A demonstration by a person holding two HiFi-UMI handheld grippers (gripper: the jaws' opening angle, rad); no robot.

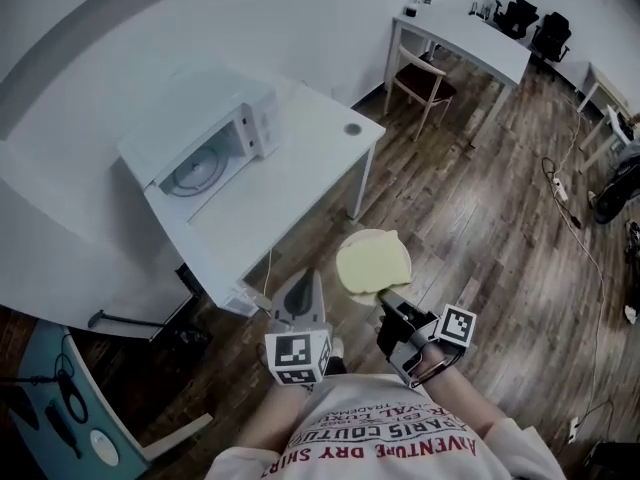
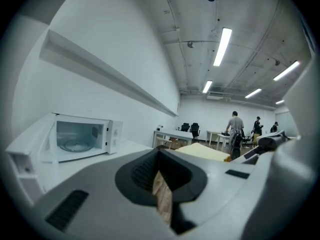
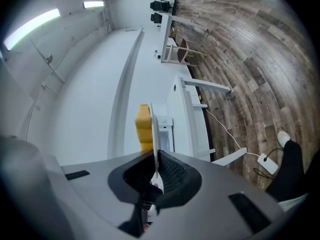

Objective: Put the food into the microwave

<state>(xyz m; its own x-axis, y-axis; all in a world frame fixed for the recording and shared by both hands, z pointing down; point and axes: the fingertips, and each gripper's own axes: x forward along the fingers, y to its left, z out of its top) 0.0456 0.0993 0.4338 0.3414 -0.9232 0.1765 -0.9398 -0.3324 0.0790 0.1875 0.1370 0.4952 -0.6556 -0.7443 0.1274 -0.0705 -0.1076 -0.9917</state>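
The food [image 1: 372,261] looked soft, probably loose on its stiff plate [image 3: 152,134]; jaws of the right gripper [image 3: 155,170] pinched the five-o'clock rim, and those of the left gripper [image 2: 161,184] were pressed together.

You work under bright, even light from ceiling strips [image 2: 222,46]; both gripper views bend strongly toward dark corners, nearest foreground soft.

Smooth white box microwave [image 1: 215,138] at ten o'clock, matt white rectangular table [image 1: 300,168], grained brown wood-plank floor [image 1: 480,218], smooth pale round plate [image 1: 373,263], matt grey plastic right gripper [image 1: 385,306], ribbed black pads [image 3: 172,171].
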